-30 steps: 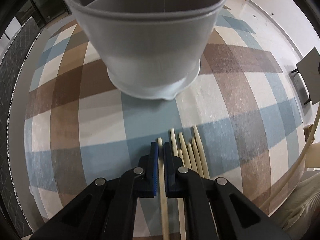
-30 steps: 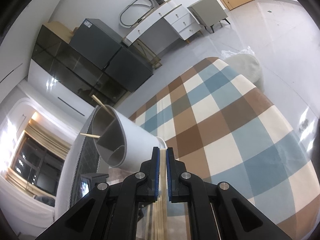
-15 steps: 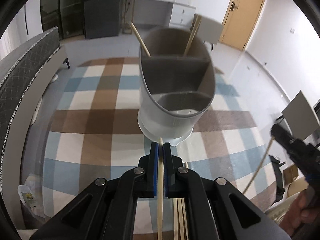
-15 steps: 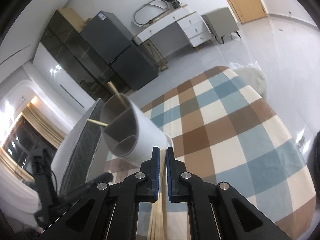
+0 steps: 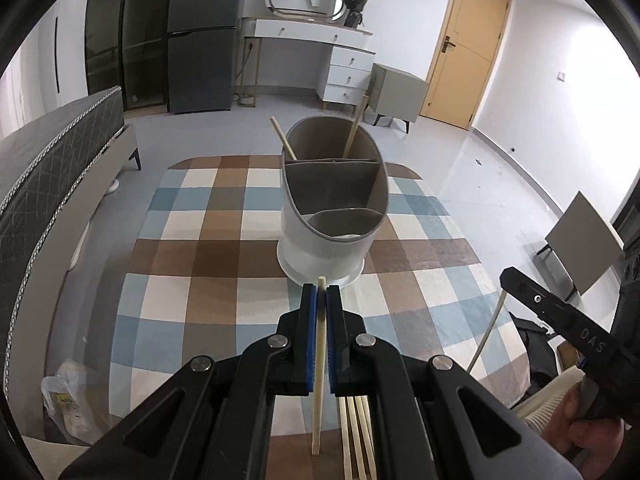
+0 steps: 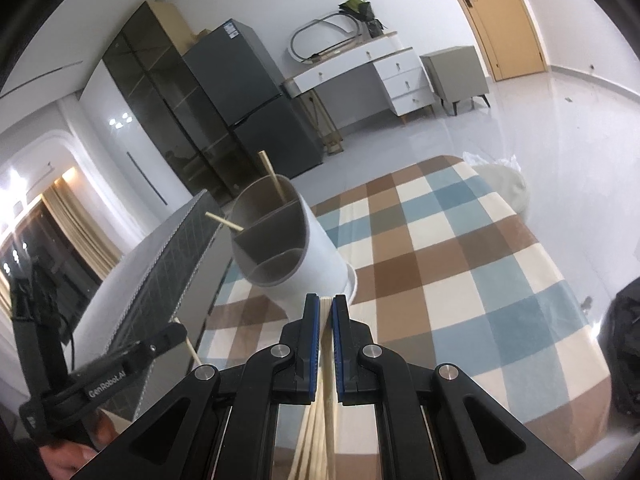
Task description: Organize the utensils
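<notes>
Between the blue-padded fingers of the left gripper (image 5: 321,298) a pale wooden chopstick (image 5: 319,364) is pinched near its upper end, the jaws closed on it so tightly that almost no gap shows; gripping it close to the tip leaves the long shaft hanging free below, which should let it drop end-first into a compartment. It is held clear of the remaining bundle of loose pale chopsticks (image 5: 357,436) lying on the worktop (image 5: 240,272) just beneath the gripper, so the others probably stay undisturbed. Off to one side the right gripper (image 6: 326,304) is likewise closed on a single light wooden chopstick (image 6: 329,364), seen edge-on between its pads, with the same bundle below it. Taking one stick per gripper seems the point: a thin, smooth rod is easier to hold alone than in a bunch. Ahead of both stands the white oval utensil holder with grey inner dividers (image 5: 334,208), upright on the checked brown, blue and cream cloth, its open top facing the grippers. Two chopsticks (image 5: 284,138) already lean in its far compartment, so that section is likely the target for the two now in hand.
</notes>
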The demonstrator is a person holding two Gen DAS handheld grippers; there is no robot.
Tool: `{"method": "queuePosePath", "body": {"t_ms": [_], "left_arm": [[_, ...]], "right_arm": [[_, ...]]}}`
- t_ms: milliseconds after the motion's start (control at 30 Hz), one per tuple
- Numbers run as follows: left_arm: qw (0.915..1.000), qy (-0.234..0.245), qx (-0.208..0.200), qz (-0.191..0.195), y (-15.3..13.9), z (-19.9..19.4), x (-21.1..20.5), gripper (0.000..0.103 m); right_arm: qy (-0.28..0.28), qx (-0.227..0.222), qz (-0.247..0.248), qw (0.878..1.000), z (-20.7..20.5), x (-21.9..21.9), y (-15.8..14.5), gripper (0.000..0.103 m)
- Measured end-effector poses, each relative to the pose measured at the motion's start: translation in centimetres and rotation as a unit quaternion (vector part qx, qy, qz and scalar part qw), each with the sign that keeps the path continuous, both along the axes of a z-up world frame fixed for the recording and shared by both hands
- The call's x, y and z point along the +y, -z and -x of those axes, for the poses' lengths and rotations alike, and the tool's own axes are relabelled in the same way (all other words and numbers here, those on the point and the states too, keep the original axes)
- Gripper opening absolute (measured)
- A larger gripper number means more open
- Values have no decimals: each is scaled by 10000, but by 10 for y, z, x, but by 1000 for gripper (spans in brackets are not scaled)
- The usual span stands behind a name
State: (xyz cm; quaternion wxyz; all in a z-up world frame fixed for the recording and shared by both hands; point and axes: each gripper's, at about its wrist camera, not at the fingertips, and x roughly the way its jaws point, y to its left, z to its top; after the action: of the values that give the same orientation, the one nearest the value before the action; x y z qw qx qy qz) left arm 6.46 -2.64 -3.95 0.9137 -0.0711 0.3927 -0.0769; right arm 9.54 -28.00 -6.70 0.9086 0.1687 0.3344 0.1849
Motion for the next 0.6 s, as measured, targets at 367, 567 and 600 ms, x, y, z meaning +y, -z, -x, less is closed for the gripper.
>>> {"method": "queuePosePath", "body": {"t_ms": [367,567,600], "left_arm": [[9999,103,24,15,-9,9,6,0],[9998,162,-78,21,-18,14,9,0],[9998,174,-99,20,-20,14,9,0]], "right_arm": [[-158,-284,212,9992,24,15,-13,5],[-235,-349,237,9988,30,21,-17,5],[-242,-359,238,9988,31,22,-18,5]]}}
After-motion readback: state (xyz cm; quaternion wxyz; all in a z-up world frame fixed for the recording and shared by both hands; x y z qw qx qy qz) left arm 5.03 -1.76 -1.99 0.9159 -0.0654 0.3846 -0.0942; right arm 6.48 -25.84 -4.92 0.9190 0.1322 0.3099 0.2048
